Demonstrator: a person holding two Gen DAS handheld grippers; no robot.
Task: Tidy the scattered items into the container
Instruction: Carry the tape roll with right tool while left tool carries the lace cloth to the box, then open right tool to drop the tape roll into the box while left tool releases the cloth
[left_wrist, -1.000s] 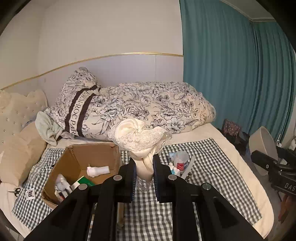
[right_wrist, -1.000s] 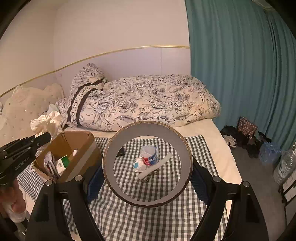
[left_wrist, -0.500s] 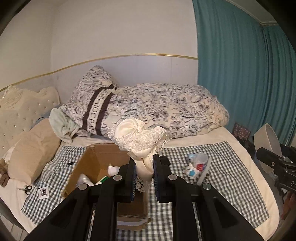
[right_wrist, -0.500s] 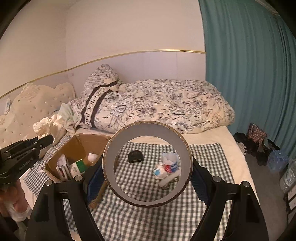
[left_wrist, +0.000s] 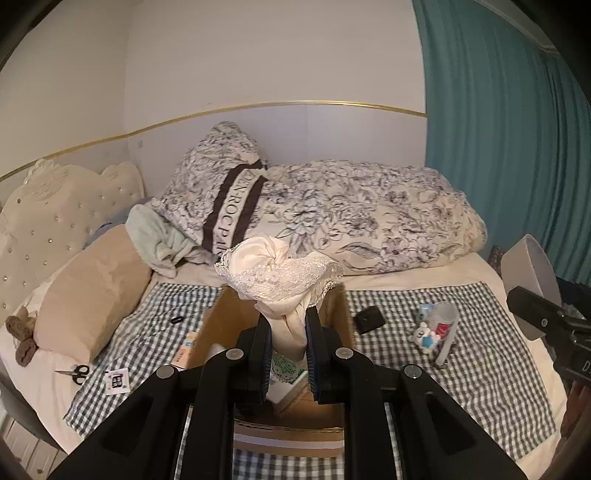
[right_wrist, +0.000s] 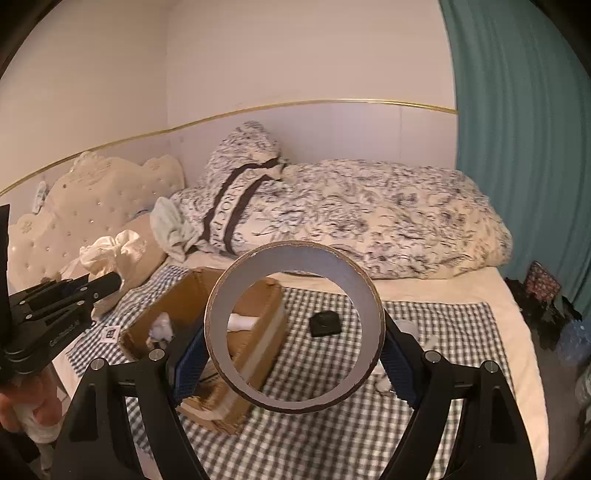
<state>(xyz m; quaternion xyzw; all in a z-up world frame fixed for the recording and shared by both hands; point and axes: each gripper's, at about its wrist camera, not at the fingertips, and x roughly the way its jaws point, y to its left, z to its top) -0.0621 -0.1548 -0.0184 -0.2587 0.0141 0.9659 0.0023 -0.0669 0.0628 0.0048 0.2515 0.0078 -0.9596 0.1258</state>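
My left gripper (left_wrist: 287, 325) is shut on a cream lace-trimmed cloth (left_wrist: 277, 273) that bunches above its fingers, right over the open cardboard box (left_wrist: 221, 325) on the checked blanket. In the right wrist view that cloth (right_wrist: 110, 254) and the left gripper (right_wrist: 107, 282) show at the left, above the box (right_wrist: 258, 314), which holds a white bottle (right_wrist: 240, 322) and other items. My right gripper (right_wrist: 293, 343) holds a wide grey tape roll (right_wrist: 295, 266) across its width, pads pressed on both sides, to the right of the box.
On the checked blanket (left_wrist: 480, 387) lie a small black object (left_wrist: 368, 319), a cup with small toys (left_wrist: 436, 328), scissors (left_wrist: 75, 373), a tag (left_wrist: 117, 380) and a hair tie (left_wrist: 177, 319). Floral duvet and pillows (left_wrist: 332, 214) line the back; teal curtain (left_wrist: 498, 147) at right.
Both grippers moved left across the bed with their loads; the box now sits directly under the left gripper's cloth, and the cup and toys slid to the right in both views.
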